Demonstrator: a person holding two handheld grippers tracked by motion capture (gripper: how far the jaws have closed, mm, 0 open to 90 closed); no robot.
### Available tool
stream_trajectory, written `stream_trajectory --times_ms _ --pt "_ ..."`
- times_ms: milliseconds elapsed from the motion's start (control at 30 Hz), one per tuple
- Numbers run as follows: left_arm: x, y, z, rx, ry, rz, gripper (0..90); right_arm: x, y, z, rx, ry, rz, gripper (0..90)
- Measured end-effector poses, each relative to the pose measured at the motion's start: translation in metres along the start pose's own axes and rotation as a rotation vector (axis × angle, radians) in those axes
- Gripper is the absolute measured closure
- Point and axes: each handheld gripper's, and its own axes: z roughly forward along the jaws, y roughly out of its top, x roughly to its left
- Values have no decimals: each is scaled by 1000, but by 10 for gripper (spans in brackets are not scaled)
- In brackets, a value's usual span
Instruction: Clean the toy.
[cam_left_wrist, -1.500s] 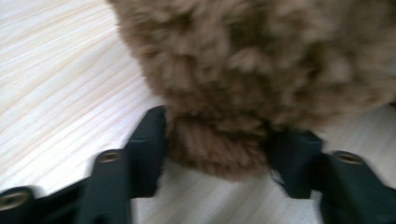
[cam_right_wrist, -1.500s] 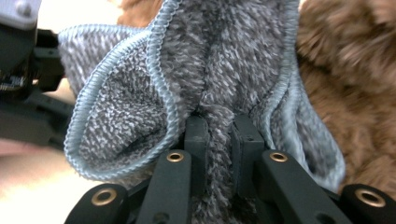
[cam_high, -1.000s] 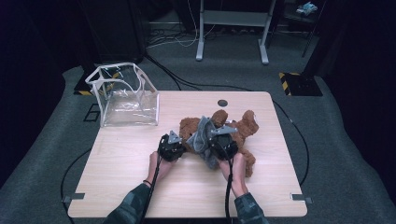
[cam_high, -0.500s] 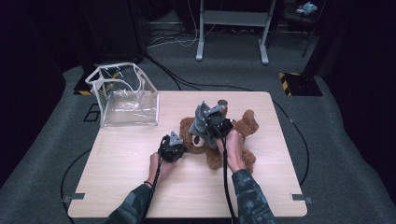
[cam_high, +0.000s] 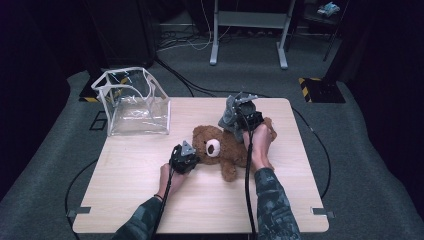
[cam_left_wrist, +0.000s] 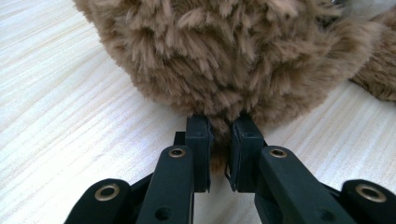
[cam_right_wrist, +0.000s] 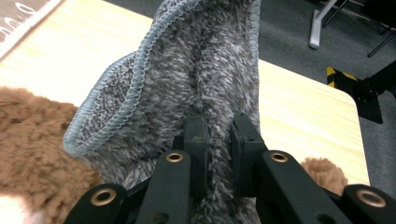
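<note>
The step in hand looks like stripping a grey fleece garment (cam_high: 231, 111) off a brown teddy bear (cam_high: 220, 150), which lies on its back at centre frame of the high view. The left gripper (cam_high: 184, 159), lower left of the bear, has its jaws nearly closed, pinching a tuft of fur on the bear's head, as the left gripper view shows (cam_left_wrist: 219, 140). The right gripper (cam_high: 246, 116), above and right of the bear, has its jaws almost shut on a fold of the grey fleece (cam_right_wrist: 205, 84), lifted clear of the bear. To do it well, the left grip should probably pin the bear down firmly while the right pulls the fleece up and away along the body, not sideways, so the bear does not drag; a fur-only pinch could slip. The surface is a light wooden table (cam_high: 150, 200), with a clear plastic bag (cam_high: 135, 102) standing open at upper left. Around it lie grey carpet, black cables, dark curtains and a metal stand's legs (cam_high: 247, 45) at the top.
</note>
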Motion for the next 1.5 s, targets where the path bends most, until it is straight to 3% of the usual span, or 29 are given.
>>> stream_trajectory --times_ms 100,233,300,367,400,533,667,733,900,1067,1300,1367,1500 --pt "0 0 0 4 -4 0 801 4 -3 -7 -20 51 -3 795" --pt "0 0 0 0 3 2 800 25 -8 -9 -14 170 -19 795" --pt "0 0 -1 4 -1 4 801 39 -9 -4 22 226 -51 795" --pt "0 0 0 2 2 2 801 50 -11 5 57 236 -75 795" --pt "0 0 0 3 3 4 801 51 -12 11 60 232 -94 795" --pt "0 0 -1 -5 4 -1 801 45 -13 22 77 220 -65 797" --pt "0 -1 -1 -14 1 -4 801 29 -10 27 72 135 -41 799" --pt "0 0 -1 -10 2 -2 802 22 -7 26 74 122 -21 799" --pt "0 0 -1 -8 5 -1 801 2 -4 16 38 37 -1 800" --pt "0 0 -1 -2 5 5 802 -22 -13 1 10 24 70 800" --pt "-1 0 0 -4 5 5 801 -50 -25 -17 -8 -30 153 800" --pt "-1 0 -1 -1 7 6 801 -54 -28 -18 4 -55 160 799" --pt "-1 0 -1 -1 8 7 801 -51 -29 -8 74 -101 101 799"
